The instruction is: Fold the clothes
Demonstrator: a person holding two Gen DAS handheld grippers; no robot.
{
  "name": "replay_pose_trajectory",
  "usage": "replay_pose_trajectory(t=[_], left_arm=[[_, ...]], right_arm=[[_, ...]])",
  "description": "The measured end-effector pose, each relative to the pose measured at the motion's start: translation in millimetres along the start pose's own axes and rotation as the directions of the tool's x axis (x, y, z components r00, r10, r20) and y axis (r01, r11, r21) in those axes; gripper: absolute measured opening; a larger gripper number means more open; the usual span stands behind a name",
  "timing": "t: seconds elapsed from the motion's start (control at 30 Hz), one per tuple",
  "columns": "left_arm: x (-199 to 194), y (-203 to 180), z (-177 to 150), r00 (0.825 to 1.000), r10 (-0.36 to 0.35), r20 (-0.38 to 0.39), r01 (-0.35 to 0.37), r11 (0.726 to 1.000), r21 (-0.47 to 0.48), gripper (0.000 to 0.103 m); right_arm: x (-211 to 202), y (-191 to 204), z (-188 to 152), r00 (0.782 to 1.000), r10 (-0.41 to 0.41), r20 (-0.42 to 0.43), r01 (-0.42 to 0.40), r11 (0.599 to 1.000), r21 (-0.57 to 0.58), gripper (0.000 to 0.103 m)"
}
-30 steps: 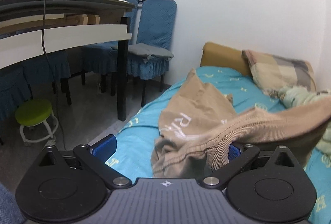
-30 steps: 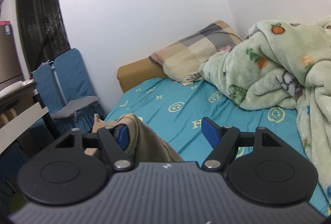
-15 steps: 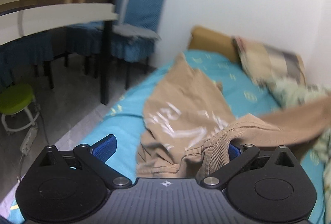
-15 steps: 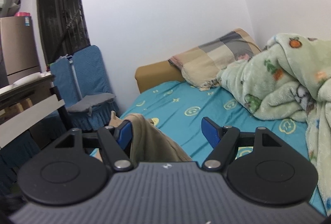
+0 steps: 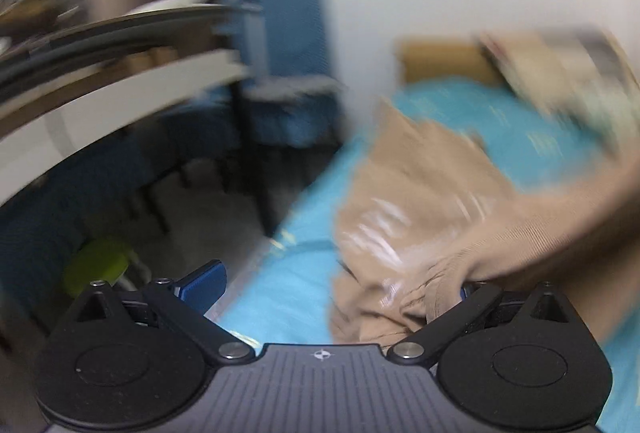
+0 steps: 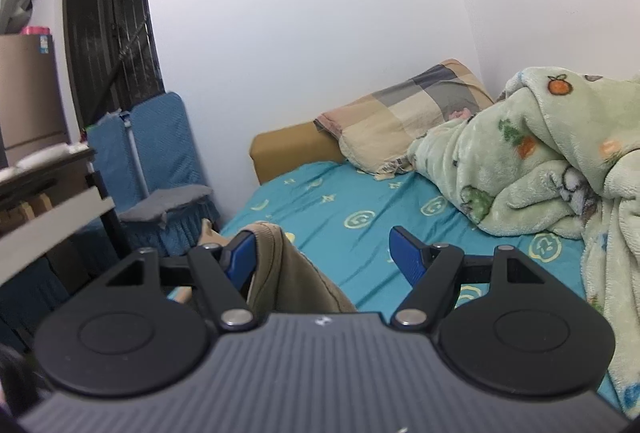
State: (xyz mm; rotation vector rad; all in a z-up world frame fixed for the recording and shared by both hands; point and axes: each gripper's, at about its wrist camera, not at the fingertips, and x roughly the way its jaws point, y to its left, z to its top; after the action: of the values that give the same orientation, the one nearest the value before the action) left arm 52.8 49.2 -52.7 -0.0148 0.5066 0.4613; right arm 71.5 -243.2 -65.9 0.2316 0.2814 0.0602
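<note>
Both my claws gape wide: tan shirt (image 5: 420,193) drapes my left claw (image 5: 340,285) and my right claw (image 6: 324,253) over the bed (image 6: 340,201).

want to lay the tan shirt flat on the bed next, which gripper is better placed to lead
Left gripper, tentatively: the tan cotton shirt spreads ahead of it over the turquoise patterned bedsheet. The right gripper sees only a hem draped on one finger.

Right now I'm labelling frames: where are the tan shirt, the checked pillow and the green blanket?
tan shirt (image 5: 424,193), left wrist view, on its spread body.
checked pillow (image 6: 416,109), right wrist view, on its face.
green blanket (image 6: 532,153), right wrist view, on a bunched fold.
</note>
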Motion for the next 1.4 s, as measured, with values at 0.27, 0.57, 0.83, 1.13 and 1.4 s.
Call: replay_pose_trajectory(t=[0.27, 0.57, 0.83, 1.13, 1.4], left_arm=[[-25, 52, 19, 0.998, 0.038, 0.058, -0.023, 0.972, -0.235, 0.103], [-56, 61, 30, 0.996, -0.055, 0.067, 0.068, 0.977, -0.201, 0.103], [-141, 85, 159, 0.946, -0.123, 0.301, 0.202, 0.947, -0.25, 0.103], [-274, 118, 329, 0.781, -0.141, 0.608, 0.331, 0.919, -0.212, 0.103], [-198, 57, 361, 0.797, -0.242, 0.553, 0.357, 0.928, -0.109, 0.103]], right_arm=[[45, 12, -45, 0.963, -0.058, -0.265, 0.015, 0.986, -0.165, 0.073], [27, 10, -49, 0.954, -0.182, -0.24, 0.137, 0.972, -0.193, 0.072], [-77, 30, 112, 0.984, -0.11, 0.142, 0.117, 0.992, -0.042, 0.072], [-207, 72, 320, 0.889, 0.05, 0.455, -0.03, 0.998, -0.051, 0.073], [-171, 62, 365, 0.893, 0.027, 0.45, 0.011, 0.997, -0.082, 0.074]])
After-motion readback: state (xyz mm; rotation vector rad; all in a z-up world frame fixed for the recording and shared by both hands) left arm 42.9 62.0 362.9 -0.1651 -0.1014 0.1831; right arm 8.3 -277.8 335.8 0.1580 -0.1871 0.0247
